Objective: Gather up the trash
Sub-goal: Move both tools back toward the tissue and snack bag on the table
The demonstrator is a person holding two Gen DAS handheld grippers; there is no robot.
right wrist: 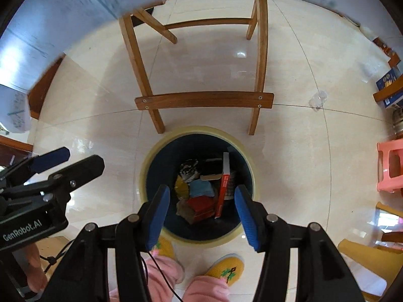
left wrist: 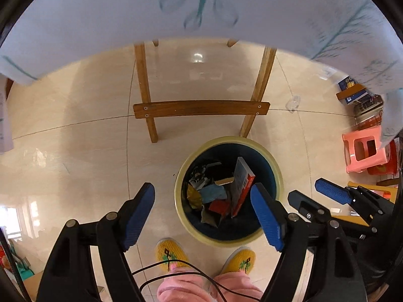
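A round trash bin [left wrist: 275,166] with a pale yellow rim and dark inside stands on the floor, also in the right wrist view [right wrist: 248,158]. It holds several pieces of trash, among them a red box [left wrist: 243,188] standing on edge [right wrist: 224,183] and wrappers. My left gripper [left wrist: 202,209] is open and empty, hovering above the bin's near left side. My right gripper [right wrist: 201,211] is open and empty, directly above the bin; it also shows at the right of the left wrist view [left wrist: 317,193]. The left gripper shows in the right wrist view [right wrist: 75,158].
A wooden chair frame [left wrist: 201,108] stands just behind the bin under a white tablecloth [left wrist: 126,12]. A pink plastic stool [left wrist: 365,151] and boxes [left wrist: 352,93] are at right. A clear plastic scrap [right wrist: 318,99] lies on the tiled floor. Yellow slippers [left wrist: 171,251] stand below the bin.
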